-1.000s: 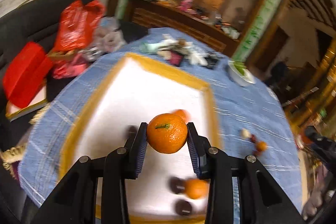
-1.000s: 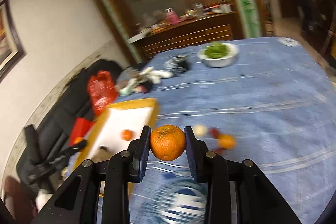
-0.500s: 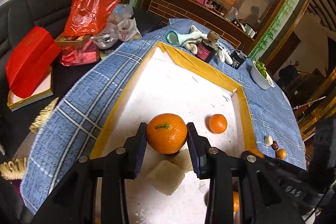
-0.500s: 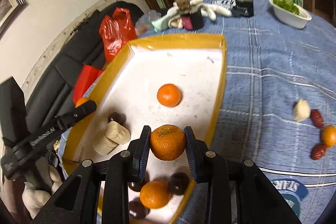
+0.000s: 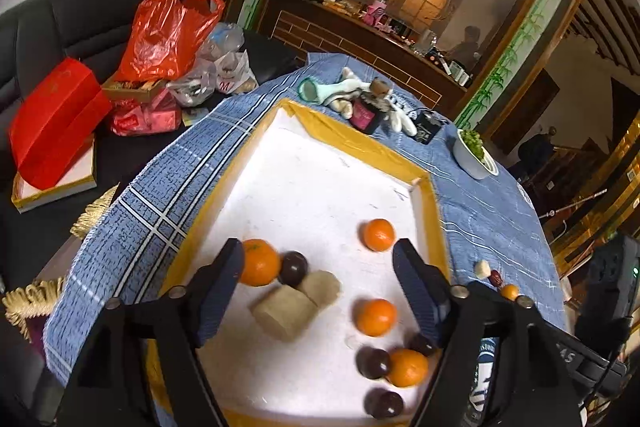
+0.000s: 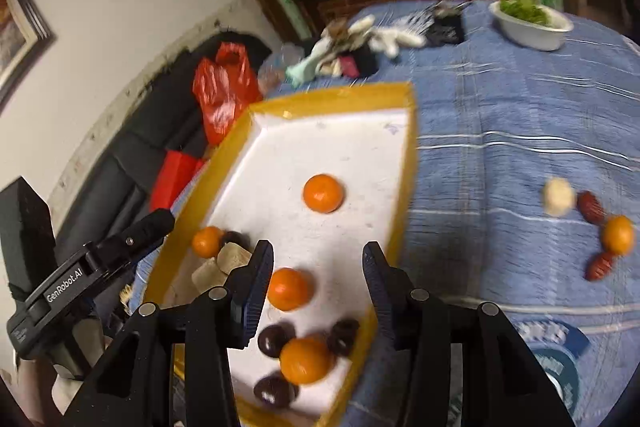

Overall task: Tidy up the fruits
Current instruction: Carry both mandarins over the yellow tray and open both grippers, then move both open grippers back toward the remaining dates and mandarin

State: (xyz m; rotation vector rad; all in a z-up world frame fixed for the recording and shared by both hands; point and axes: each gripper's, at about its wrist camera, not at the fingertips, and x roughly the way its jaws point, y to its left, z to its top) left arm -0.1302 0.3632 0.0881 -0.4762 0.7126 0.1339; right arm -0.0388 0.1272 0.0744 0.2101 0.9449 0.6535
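The left gripper (image 5: 318,265) is pointing down over the near end of the tray (image 5: 352,143), its jaws having just been opening and now standing wide, gripping nothing. An orange (image 5: 259,262) is lying against the inner face of the left finger, at 9 o'clock in the gap, resting on the tray floor beside a dark round fruit (image 5: 293,268) and two pale cut pieces (image 5: 296,299).

The right gripper (image 6: 318,261) is angling down over the same tray (image 6: 406,187), its jaws also having just been opening, partly apart and empty. A second orange (image 6: 289,288) is sitting on the white floor just beside the left finger, at 8 o'clock. Its skin is bright and smooth. Another orange (image 6: 323,193) is lying at 12 o'clock. Outside the tray, at 3 o'clock on the blue tablecloth (image 6: 520,115), loose fruits (image 6: 618,234) are waiting.
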